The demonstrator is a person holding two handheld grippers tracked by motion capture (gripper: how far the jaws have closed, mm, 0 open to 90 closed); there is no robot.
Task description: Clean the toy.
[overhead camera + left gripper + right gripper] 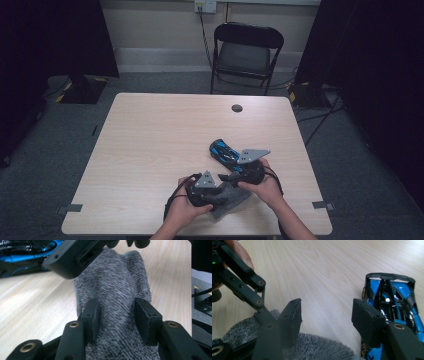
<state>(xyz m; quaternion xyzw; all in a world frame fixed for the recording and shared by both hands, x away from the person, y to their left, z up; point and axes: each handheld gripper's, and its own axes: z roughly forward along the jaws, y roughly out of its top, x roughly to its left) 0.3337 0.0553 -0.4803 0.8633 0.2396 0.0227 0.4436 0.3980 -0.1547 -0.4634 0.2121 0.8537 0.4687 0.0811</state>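
Pale wood surface (pixel 150 150): soft, limp grey cloth (pixel 117 290) lies between the left gripper's (pixel 117 317) spread jaws; right gripper (pixel 325 320) gapes too. Pinch an edge.

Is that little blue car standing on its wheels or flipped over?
On its wheels: the blue toy car shows its top and rear wing, gold wheels low against the table.
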